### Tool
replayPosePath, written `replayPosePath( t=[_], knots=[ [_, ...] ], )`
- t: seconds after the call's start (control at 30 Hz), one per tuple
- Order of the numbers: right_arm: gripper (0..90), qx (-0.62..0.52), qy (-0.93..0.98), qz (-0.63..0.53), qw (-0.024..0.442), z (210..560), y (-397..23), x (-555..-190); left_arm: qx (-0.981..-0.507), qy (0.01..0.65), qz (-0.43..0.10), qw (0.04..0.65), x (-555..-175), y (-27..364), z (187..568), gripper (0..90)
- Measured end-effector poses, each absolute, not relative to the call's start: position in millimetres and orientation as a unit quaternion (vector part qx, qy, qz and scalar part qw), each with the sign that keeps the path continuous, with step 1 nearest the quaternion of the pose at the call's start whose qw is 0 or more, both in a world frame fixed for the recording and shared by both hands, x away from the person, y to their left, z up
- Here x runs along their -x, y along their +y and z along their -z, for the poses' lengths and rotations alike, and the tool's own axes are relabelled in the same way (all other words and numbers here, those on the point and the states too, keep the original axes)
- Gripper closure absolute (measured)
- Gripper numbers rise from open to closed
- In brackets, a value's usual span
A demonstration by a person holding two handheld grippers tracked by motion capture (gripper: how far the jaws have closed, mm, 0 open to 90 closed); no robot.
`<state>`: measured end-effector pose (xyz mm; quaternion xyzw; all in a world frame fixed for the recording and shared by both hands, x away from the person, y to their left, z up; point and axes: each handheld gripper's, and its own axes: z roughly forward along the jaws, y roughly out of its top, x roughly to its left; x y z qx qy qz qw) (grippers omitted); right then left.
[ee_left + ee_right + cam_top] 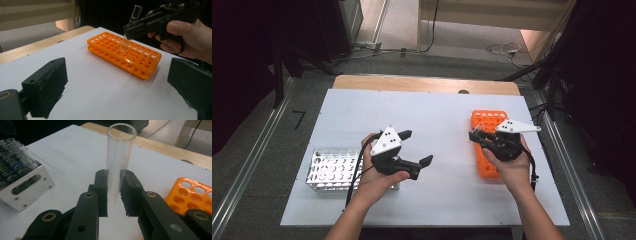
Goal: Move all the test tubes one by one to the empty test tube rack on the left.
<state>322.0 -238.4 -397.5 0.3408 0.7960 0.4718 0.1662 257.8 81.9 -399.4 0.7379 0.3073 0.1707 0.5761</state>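
My right gripper [475, 135] is shut on a clear glass test tube [120, 157], which stands upright between its pads [102, 190]. In the left gripper view the tube [130, 23] tilts a little, its lower end just over the holes of the orange tube rack [125, 53]. That rack [486, 167] lies flat on the white table at the right, partly under my right hand. My left gripper [417, 147] hovers over the middle of the table, jaws wide open with nothing between them [116, 72], pointing at the orange rack.
A shiny metal rack [329, 170] stands at the front left of the white table [437, 115], with several clear tubes [17, 148] in its far rows. The table's wooden back edge [427, 84] and dark floor lie beyond.
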Motion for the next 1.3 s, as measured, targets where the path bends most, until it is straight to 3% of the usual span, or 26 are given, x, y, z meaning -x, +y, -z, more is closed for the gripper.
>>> replayPosePath(
  t=[0.23,0.57,0.9,1.3],
  knots=[
    [74.2,-0.319,0.808,-0.476,0.14,398,-223,-308,-0.74,0.307,-0.172,0.573,-255,77,398,6.8],
    [74.1,-0.287,0.826,-0.47,0.122,400,-199,-292,-0.738,0.304,-0.172,0.578,-253,67,396,22.7],
    [74.1,-0.254,0.845,-0.459,0.109,405,-175,-278,-0.744,0.288,-0.168,0.579,-247,54,396,44.7],
    [74.1,-0.229,0.854,-0.456,0.099,403,-159,-267,-0.75,0.273,-0.16,0.581,-243,41,398,62.4]
  ],
)
